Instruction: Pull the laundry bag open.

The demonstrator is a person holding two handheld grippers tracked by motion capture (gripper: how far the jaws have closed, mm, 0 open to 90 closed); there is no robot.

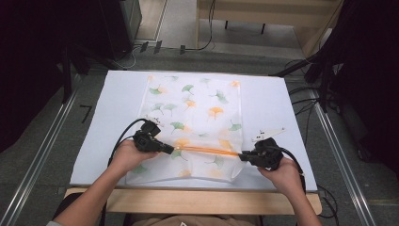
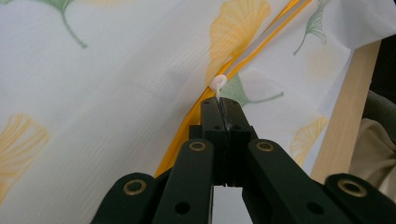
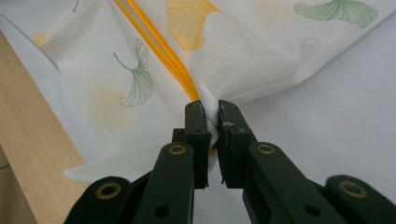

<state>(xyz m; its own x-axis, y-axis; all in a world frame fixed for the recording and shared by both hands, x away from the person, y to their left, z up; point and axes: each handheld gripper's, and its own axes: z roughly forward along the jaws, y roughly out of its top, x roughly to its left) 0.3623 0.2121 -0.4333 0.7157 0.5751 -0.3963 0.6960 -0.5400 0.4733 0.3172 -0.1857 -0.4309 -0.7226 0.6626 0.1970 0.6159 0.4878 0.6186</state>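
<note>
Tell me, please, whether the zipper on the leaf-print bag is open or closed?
Cannot tell. The orange zipper runs unbroken between both grippers; its white pull sits at the left gripper.

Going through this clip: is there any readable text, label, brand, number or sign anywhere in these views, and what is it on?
None readable. The mesh bag carries only printed ginkgo leaves and an orange zipper, no lettering. The left claw, the right claw and the white table cover show no markings.

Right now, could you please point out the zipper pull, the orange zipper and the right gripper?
zipper pull (image 2: 217, 83), left gripper view, its white loop.
orange zipper (image 1: 207, 150), high view, mid-length.
right gripper (image 3: 211, 114), right gripper view, between its fingertips.
</note>
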